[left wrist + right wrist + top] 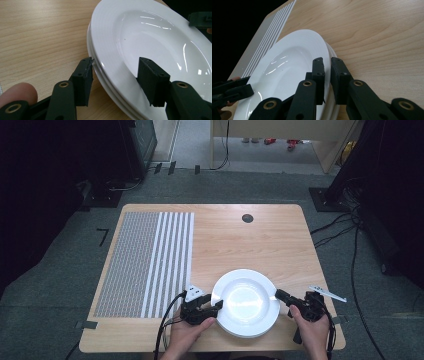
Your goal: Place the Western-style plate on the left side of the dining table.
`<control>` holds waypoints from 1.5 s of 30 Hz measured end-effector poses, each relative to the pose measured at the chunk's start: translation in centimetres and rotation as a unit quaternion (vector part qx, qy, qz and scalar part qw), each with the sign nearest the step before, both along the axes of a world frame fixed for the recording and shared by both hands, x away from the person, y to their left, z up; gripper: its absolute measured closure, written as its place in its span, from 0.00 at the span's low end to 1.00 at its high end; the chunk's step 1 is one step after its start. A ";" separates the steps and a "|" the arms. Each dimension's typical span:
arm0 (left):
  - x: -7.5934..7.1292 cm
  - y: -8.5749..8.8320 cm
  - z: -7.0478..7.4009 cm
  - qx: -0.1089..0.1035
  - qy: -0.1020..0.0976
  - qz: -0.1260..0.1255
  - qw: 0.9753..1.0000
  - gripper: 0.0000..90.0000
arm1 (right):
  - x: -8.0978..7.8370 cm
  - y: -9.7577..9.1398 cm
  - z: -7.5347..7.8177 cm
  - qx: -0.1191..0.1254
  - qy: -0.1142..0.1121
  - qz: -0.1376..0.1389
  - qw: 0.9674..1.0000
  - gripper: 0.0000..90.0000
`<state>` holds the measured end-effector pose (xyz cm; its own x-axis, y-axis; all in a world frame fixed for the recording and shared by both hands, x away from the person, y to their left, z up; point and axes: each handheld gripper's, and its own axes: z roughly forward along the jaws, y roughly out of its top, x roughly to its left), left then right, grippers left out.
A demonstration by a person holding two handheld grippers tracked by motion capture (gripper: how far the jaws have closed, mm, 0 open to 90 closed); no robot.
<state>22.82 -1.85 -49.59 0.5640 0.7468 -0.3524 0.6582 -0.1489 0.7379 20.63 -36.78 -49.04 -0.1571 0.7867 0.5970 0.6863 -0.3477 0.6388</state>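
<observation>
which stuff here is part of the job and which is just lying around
In use:
top white plate
plates stacked under it
left gripper, jaws open astride the rim
right gripper, jaws shut on the rim

Lying about:
striped grey mat
round black table grommet

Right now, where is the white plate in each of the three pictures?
High view: the white plate sits at the near edge of the table, between the two grippers.
Left gripper view: it takes up the right side, rim between the open jaws.
Right gripper view: it lies left of centre, rim pinched by the jaws.
Shared landmark: the grey striped mat, also top left in the right gripper view.
</observation>
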 end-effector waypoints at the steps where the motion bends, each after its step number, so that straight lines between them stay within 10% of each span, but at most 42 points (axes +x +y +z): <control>1: 0.0 0.0 0.0 -0.001 0.001 0.000 1.000 0.53 | 0.0 0.0 0.0 0.000 -0.001 -0.001 1.000 0.92; 12: 0.0 0.0 0.0 0.000 0.005 0.002 1.000 0.53 | 0.0 0.4 -0.2 0.056 -0.001 0.009 0.998 0.88; 36: -0.1 0.0 -0.1 -0.004 0.007 0.009 1.000 0.53 | 0.1 0.7 -0.5 0.077 -0.006 -0.005 0.997 0.90; 45: -0.2 0.1 0.1 -0.012 0.003 0.017 1.000 0.56 | 0.0 0.8 -0.3 0.108 -0.067 0.024 0.992 0.92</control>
